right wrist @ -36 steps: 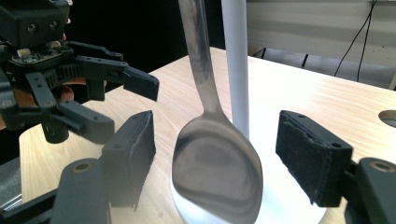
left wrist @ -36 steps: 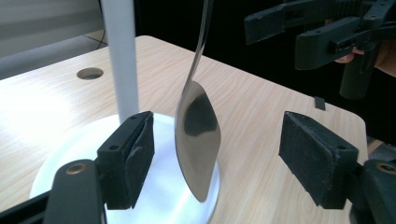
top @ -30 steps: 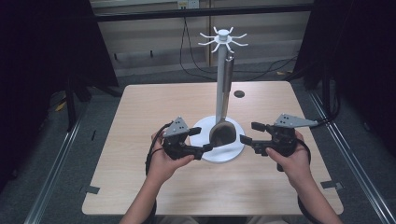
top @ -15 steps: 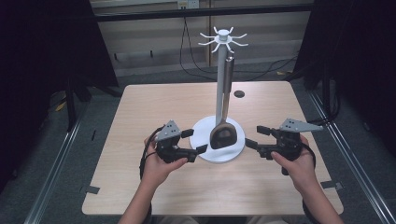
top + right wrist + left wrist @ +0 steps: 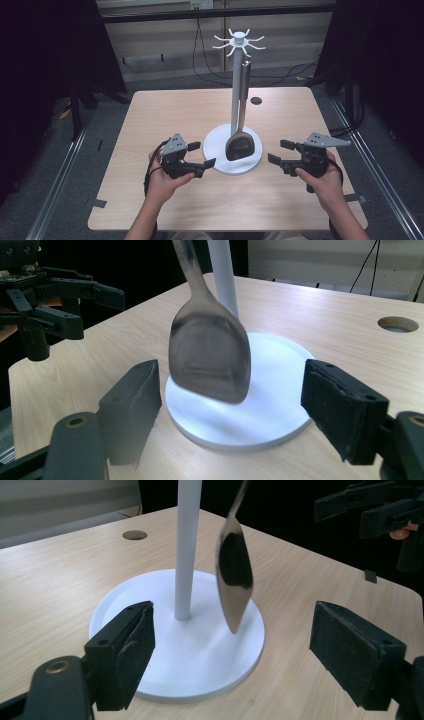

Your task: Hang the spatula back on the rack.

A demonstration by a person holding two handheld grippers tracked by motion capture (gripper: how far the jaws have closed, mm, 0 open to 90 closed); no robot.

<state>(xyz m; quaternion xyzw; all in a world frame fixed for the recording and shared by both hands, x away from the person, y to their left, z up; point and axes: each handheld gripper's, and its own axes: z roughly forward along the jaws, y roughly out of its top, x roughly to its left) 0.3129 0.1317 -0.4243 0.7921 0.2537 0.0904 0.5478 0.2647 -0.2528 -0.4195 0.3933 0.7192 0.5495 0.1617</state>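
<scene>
A white stand with hooks at its top rises from a round white base in the middle of the table. A metal spatula hangs from a hook, its blade just above the base. My left gripper sits left of the base and points at it. Its jaws have just been opening, with nothing between them. My right gripper faces the base from the right. Its jaws have also just been opening, and they hold nothing.
The wooden table has a small round hole behind the stand. Bits of dark tape mark its front corners. Metal rails run along the floor on both sides, and dark curtains hang around the table.
Both hands have drawn outward from the stand's base and slightly toward the table's front. Both pairs of jaws stand a little wider.
</scene>
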